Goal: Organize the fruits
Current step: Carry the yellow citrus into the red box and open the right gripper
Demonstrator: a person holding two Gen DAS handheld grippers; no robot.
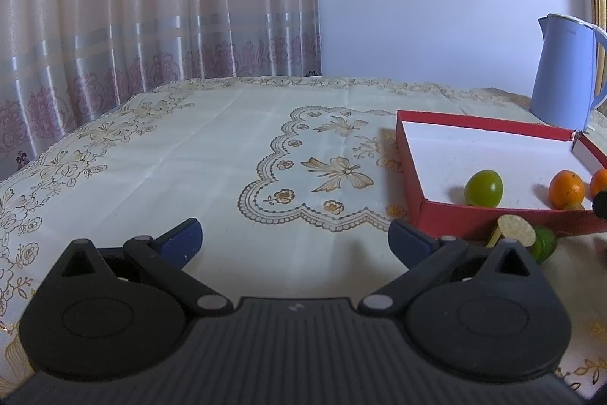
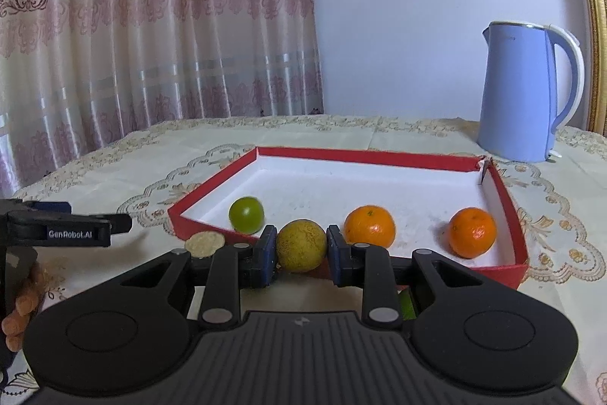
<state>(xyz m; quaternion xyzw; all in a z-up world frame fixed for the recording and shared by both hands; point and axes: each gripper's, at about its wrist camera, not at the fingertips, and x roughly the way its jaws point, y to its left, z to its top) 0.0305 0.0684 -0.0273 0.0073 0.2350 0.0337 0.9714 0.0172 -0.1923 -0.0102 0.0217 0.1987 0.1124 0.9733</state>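
Observation:
A red box [image 2: 364, 155] with a white floor holds a green fruit [image 2: 246, 214] and two oranges [image 2: 369, 226] [image 2: 472, 232]. My right gripper [image 2: 300, 249] is shut on a yellow-green fruit [image 2: 301, 245] just in front of the box's near wall. A pale mushroom-shaped piece [image 2: 204, 242] lies left of it. My left gripper [image 1: 296, 241] is open and empty over the tablecloth, left of the box [image 1: 411, 173]. In the left wrist view the green fruit [image 1: 484, 188], an orange [image 1: 567, 189], the mushroom piece [image 1: 514, 229] and a green fruit [image 1: 546, 245] outside the box show.
A blue kettle [image 2: 523, 93] stands behind the box at the right. A patterned curtain [image 2: 151, 37] hangs at the back left. The cream tablecloth [image 1: 189, 158] spreads to the left. The left gripper [image 2: 60, 228] shows at the left edge of the right wrist view.

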